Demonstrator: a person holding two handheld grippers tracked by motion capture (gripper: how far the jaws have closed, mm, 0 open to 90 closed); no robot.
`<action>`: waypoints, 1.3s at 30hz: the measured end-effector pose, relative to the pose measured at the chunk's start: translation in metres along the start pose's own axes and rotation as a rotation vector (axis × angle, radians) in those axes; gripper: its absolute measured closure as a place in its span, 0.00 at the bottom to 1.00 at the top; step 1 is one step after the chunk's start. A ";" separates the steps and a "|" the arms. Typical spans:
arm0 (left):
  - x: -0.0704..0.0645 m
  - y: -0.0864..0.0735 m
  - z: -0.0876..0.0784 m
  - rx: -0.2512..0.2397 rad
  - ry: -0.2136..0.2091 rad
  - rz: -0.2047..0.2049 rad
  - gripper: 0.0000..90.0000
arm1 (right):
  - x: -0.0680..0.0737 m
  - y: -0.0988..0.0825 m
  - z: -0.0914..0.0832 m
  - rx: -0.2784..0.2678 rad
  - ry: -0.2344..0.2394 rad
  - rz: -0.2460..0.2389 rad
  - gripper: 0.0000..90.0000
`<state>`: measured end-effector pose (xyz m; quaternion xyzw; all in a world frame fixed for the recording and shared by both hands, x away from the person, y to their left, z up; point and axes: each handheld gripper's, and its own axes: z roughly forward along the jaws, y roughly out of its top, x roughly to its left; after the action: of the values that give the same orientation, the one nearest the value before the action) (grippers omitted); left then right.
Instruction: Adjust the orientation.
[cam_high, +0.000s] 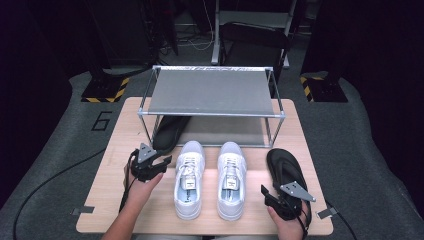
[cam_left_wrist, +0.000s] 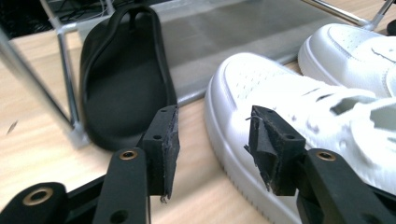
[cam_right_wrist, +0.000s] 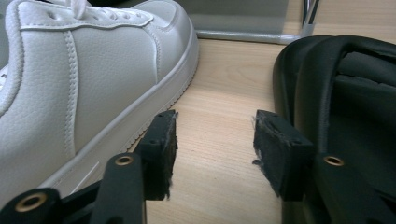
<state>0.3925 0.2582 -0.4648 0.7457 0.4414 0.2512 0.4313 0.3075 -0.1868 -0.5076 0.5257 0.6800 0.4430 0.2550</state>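
high view: looking forward and down over the whole worktop (cam_high: 110, 200) from its near edge.
left gripper view: sitting low, close, facing the left white sneaker (cam_left_wrist: 280, 102).
right gripper view: sitting low, close, sharing the right white sneaker (cam_right_wrist: 84, 70) with the high view.

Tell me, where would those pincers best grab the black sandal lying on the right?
Probably the raised strap of the black sandal, coming in from its inner side with the right gripper. The strap arches above the flat sole, leaving a gap for one jaw. The open jaws sit on bare table beside it, near the white sneaker.

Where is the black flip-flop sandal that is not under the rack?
In the high view, the black flip-flop sandal lies at the table's right, beside the right white sneaker, near the right gripper.
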 end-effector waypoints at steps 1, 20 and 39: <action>0.001 -0.002 -0.002 0.001 -0.001 -0.006 0.57 | -0.001 0.001 -0.001 -0.002 -0.008 -0.001 0.57; 0.004 -0.017 -0.027 -0.027 0.004 -0.039 0.57 | -0.018 0.009 -0.019 -0.013 -0.140 -0.010 0.73; 0.008 -0.026 -0.035 -0.033 0.020 -0.073 0.57 | -0.030 0.000 -0.012 0.092 -0.086 0.018 0.93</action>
<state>0.3584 0.2857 -0.4699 0.7192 0.4684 0.2498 0.4483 0.3076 -0.2193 -0.5051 0.5616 0.6834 0.3904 0.2553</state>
